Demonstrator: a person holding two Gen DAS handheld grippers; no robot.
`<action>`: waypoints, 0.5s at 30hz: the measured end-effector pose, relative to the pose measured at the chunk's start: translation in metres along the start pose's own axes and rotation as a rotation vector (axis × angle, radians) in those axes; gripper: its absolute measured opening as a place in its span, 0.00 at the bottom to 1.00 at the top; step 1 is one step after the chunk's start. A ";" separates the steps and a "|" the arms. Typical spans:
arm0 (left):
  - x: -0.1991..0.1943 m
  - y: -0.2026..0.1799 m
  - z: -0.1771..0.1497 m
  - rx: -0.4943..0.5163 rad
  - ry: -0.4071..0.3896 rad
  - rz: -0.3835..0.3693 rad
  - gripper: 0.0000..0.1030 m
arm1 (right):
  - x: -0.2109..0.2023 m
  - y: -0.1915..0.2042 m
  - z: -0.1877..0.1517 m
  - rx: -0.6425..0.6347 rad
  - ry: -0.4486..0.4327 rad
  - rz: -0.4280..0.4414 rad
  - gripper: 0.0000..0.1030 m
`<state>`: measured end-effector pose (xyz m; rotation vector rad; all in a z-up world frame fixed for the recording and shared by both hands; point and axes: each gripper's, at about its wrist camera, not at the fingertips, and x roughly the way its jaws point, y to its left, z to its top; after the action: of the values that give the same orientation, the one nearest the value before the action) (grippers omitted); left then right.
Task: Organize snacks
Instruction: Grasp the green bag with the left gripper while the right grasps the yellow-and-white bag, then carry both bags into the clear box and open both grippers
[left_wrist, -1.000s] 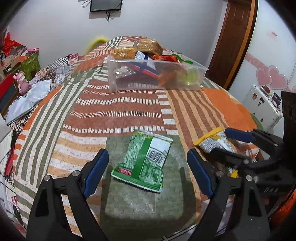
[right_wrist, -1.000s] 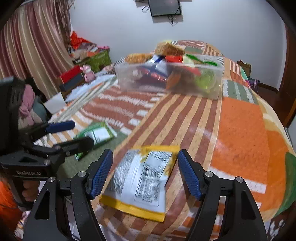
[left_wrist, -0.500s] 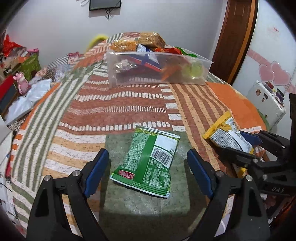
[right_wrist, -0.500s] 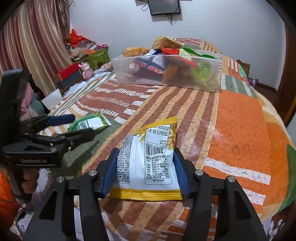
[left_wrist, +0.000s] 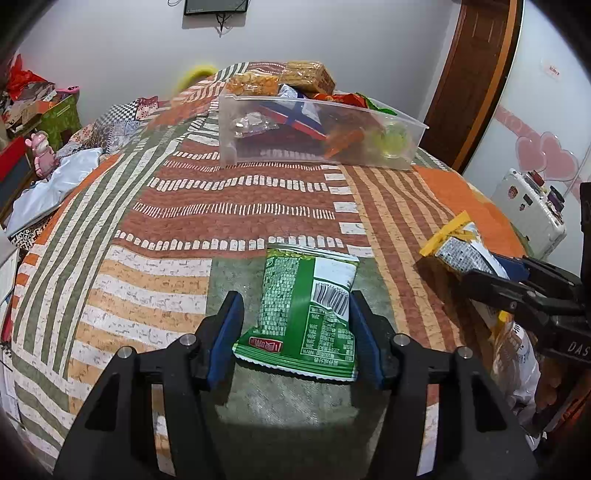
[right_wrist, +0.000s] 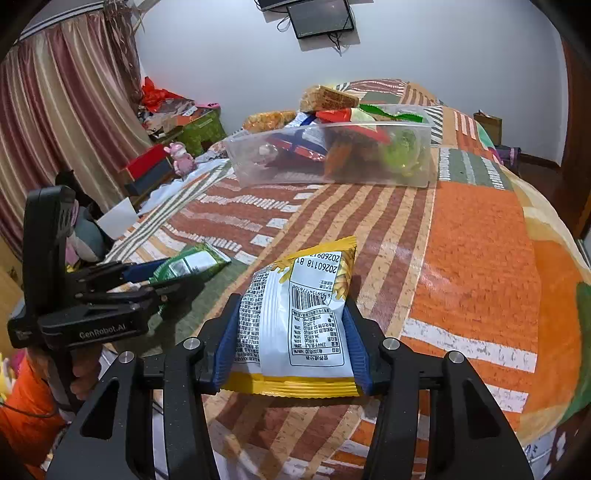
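My left tongs (left_wrist: 295, 328) clamp the green snack packet (left_wrist: 306, 310); my right tongs (right_wrist: 291, 339) grip the yellow packet (right_wrist: 299, 325), both above the striped bed (right_wrist: 476, 236).

Left gripper (left_wrist: 297, 339): matt black plastic arms, blue ribbed pads (left_wrist: 229, 332), bright metal screw heads. Between its pads, green snack packet (left_wrist: 306, 310): glossy crinkled film with a white printed panel.

Right gripper (right_wrist: 291, 345): same matt black plastic, blue ribbed pads (right_wrist: 227, 341). Between them, yellow-and-white packet (right_wrist: 303, 325): glossy film, puffed and smooth, crimped seam at the near edge.

Under both: bedspread (right_wrist: 476, 254), matt woven cloth with a coarse, pebbled texture.

Far ahead of both claws: bin (left_wrist: 317, 136), clear, smooth, slightly frosted plastic.
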<state>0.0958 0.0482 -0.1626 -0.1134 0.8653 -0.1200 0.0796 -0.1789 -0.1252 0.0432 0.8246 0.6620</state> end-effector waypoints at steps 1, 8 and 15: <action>-0.002 -0.001 0.000 0.001 -0.003 -0.001 0.55 | -0.001 0.000 0.001 -0.002 -0.005 0.001 0.47; -0.024 -0.007 0.017 0.003 -0.074 -0.011 0.55 | -0.012 0.000 0.018 -0.006 -0.049 0.008 0.47; -0.039 -0.015 0.047 0.016 -0.156 -0.027 0.55 | -0.018 -0.011 0.043 -0.003 -0.111 -0.015 0.47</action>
<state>0.1056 0.0419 -0.1004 -0.1183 0.7069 -0.1412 0.1068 -0.1887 -0.0868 0.0701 0.7164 0.6414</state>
